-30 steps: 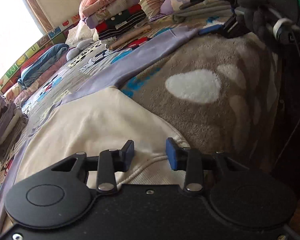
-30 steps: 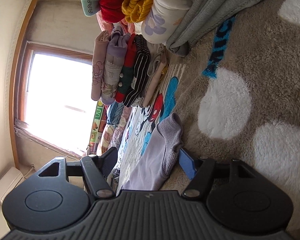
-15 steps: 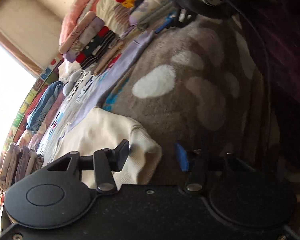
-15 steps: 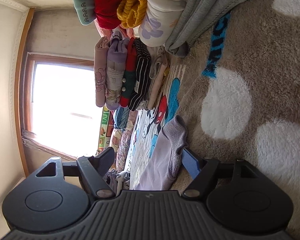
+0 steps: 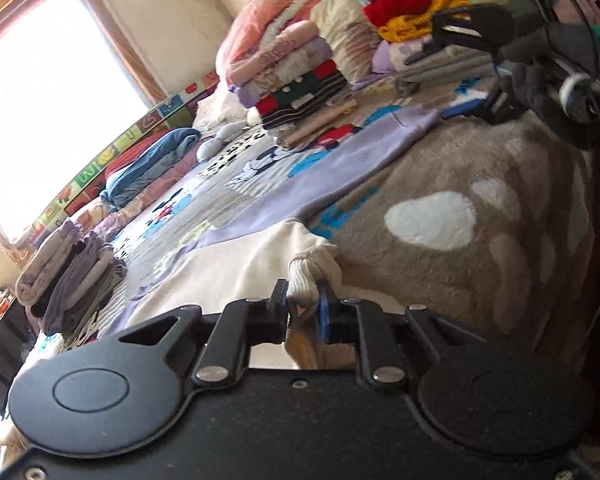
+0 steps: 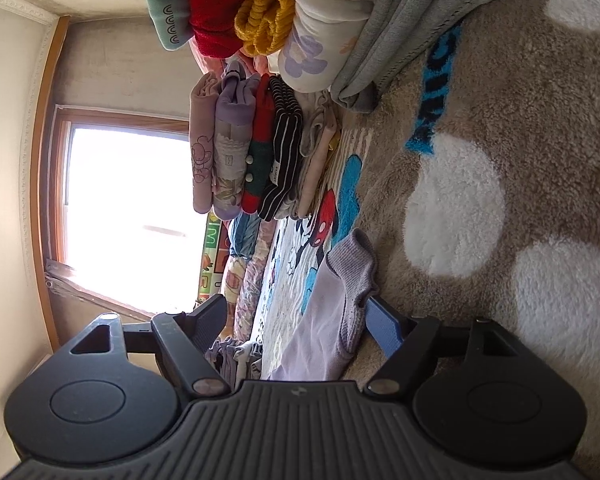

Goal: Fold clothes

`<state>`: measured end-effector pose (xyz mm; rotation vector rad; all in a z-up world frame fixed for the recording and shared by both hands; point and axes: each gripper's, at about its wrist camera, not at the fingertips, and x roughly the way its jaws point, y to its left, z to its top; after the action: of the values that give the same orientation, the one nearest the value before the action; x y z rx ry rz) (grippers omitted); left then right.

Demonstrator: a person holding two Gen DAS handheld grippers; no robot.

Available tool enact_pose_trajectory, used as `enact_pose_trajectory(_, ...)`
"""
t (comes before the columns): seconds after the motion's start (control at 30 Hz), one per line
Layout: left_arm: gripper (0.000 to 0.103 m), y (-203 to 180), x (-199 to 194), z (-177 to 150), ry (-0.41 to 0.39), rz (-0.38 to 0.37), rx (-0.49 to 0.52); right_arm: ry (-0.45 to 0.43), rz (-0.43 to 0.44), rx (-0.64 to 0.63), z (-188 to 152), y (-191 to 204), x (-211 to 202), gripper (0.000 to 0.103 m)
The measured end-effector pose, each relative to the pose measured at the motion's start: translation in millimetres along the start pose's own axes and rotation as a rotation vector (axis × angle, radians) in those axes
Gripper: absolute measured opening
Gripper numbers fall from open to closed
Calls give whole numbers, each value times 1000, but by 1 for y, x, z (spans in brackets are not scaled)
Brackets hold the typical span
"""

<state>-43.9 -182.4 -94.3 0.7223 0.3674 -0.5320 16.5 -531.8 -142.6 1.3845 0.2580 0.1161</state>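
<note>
Garment: cream top (image 5: pixel 236 264) with lilac sleeve (image 5: pixel 340 168), laid flat across the bed (image 5: pixel 440 280), on the brown fleece blanket and the cartoon sheet.

Changes over the last 1 s:
- Left gripper (image 5: pixel 303 312) was spread over the cream ribbed cuff (image 5: pixel 306 280) with cloth loose between the fingers. Now the jaws are pressed together on that cuff, which is bunched into a knot between the pads. Grasp looks solid.
- Left camera swung hard 0.5 s ago and has levelled again, so the hand re-angled to get the bite.
- Right gripper (image 6: pixel 296 316) barely moved. Jaws are spread wide, with the lilac cuff (image 6: pixel 356 280) lying between them against the blue pad (image 6: pixel 384 330); black finger (image 6: pixel 208 316) is well clear. Not pinched yet. In the left view it sits at the far end of the lilac sleeve (image 5: pixel 466 106).

Read: 1 of 2 grasps done. I'd judge this as the setup for a sleeve fold, with both cuffs to be carried inward over the body. Right needs to close before any lift, otherwise the cream side drags the garment askew.

Around it: folded stacks (image 5: pixel 300 84) near the head of the bed, another stack (image 5: pixel 68 276) at the left edge. Plenty of room to fold.
</note>
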Motion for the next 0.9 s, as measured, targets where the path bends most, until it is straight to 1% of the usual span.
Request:
enact_pose_trajectory(0.03, 15, -12, 5, -5, 21, -59, 47, -1, 0, 0, 0, 0, 0, 76)
enact_pose_trajectory(0.07, 24, -23, 9, -11, 41, -86, 105, -1, 0, 0, 0, 0, 0, 76)
enact_pose_trajectory(0.1, 24, -32, 11, -16, 59, -115, 153, 0, 0, -1, 0, 0, 0, 76)
enact_pose_trajectory(0.13, 29, -25, 7, -11, 65, -149, 111, 1, 0, -2, -1, 0, 0, 76)
enact_pose_trajectory(0.17, 44, -19, 3, -6, 70, -183, 69, 3, 1, -3, -1, 0, -1, 76)
enact_pose_trajectory(0.2, 46, -13, -1, 0, 74, -215, 29, 4, 2, -4, -1, 0, -1, 76)
enact_pose_trajectory(0.27, 45, 1, -13, 16, 32, -232, -3, 8, 5, -5, 0, 0, -2, 76)
enact_pose_trajectory(0.3, 44, 8, -17, 23, 3, -220, -30, 8, 6, -2, 0, -1, -2, 76)
enact_pose_trajectory(0.33, 43, 15, -18, 29, -22, -194, -80, 6, 4, -2, 0, -1, -2, 76)
enact_pose_trajectory(0.4, 36, 25, -7, 33, -41, -125, -184, 1, -2, -6, -1, 0, -1, 76)
enact_pose_trajectory(0.43, 33, 25, 2, 30, -33, -102, -213, -2, -6, -9, -1, 1, -1, 76)
enact_pose_trajectory(0.47, 30, 21, 13, 24, -8, -113, -212, -5, -10, -13, -2, 2, -1, 76)
enact_pose_trajectory(0.5, 30, 15, 24, 17, 22, -128, -207, -8, -14, -17, -2, 2, 0, 76)
enact_pose_trajectory(0.53, 30, 3, 40, 5, 81, -173, -168, -11, -10, -15, -2, 2, -1, 76)
enact_pose_trajectory(0.57, 30, -8, 40, -5, 32, -158, -138, -14, -6, -11, -2, 2, -2, 76)
enact_pose_trajectory(0.63, 29, -21, 30, -2, 16, -116, -69, -24, 2, -3, -1, 1, -4, 76)
enact_pose_trajectory(0.7, 29, -18, 23, 7, 29, -184, -86, -34, 7, 2, 0, -1, -8, 76)
enact_pose_trajectory(0.77, 31, -6, 12, 16, -4, -214, -103, -43, 9, 5, 2, -2, -10, 76)
enact_pose_trajectory(0.8, 32, -1, 10, 20, -13, -207, -97, -46, 13, 10, 3, -3, -11, 76)
enact_pose_trajectory(0.83, 41, 4, 9, 24, -23, -194, -91, -50, 18, 16, 3, -4, -11, 76)
enact_pose_trajectory(0.9, 39, 21, 12, 31, -44, -69, -82, -50, 17, 19, 4, -5, -11, 76)
